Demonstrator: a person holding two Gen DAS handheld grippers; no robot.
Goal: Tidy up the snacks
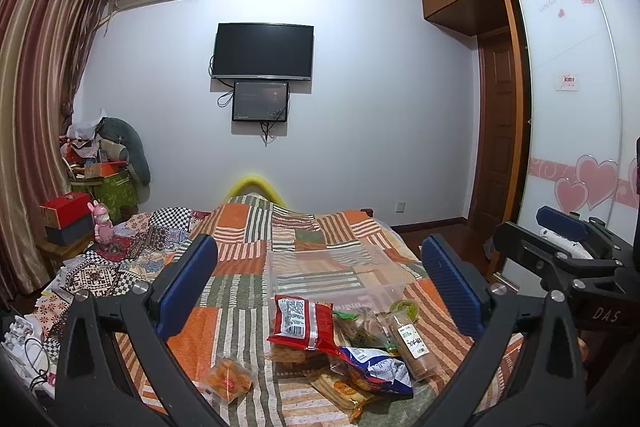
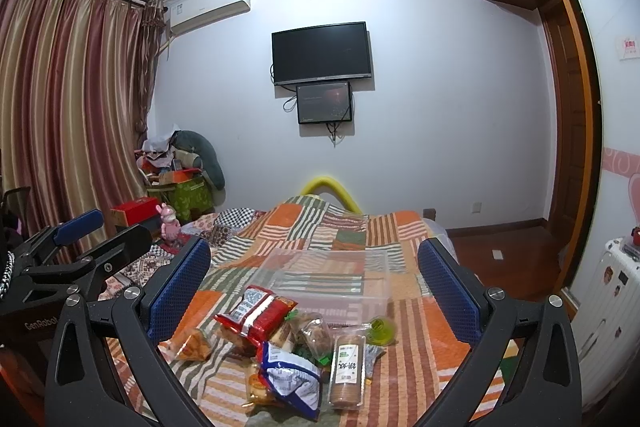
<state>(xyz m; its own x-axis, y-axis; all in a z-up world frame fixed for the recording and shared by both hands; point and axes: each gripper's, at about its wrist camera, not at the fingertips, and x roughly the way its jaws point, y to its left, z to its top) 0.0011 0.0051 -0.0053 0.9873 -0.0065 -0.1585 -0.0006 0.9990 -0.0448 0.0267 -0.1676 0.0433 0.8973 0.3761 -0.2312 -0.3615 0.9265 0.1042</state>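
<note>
A heap of snack packets lies on the striped quilt: a red bag [image 1: 301, 321] [image 2: 256, 314], a blue and white bag [image 1: 378, 367] [image 2: 290, 375], a long cracker tube with a green label [image 1: 412, 341] [image 2: 348, 367], and a small orange packet [image 1: 226, 379] [image 2: 192, 345] set apart to the left. Just behind the heap sits a clear plastic box [image 1: 340, 277] [image 2: 332, 281] with nothing in it. My left gripper [image 1: 320, 287] hangs open above the heap, holding nothing. My right gripper [image 2: 316, 287] is likewise open over the snacks, its fingers wide apart.
The bed's quilt [image 1: 248, 251] fills the middle; its right edge drops to a wooden floor [image 2: 500, 259]. Boxes and a pink toy [image 1: 102, 227] crowd the left side. A white suitcase [image 2: 612, 299] stands at the right. The right gripper's body [image 1: 560, 251] shows beside the left one.
</note>
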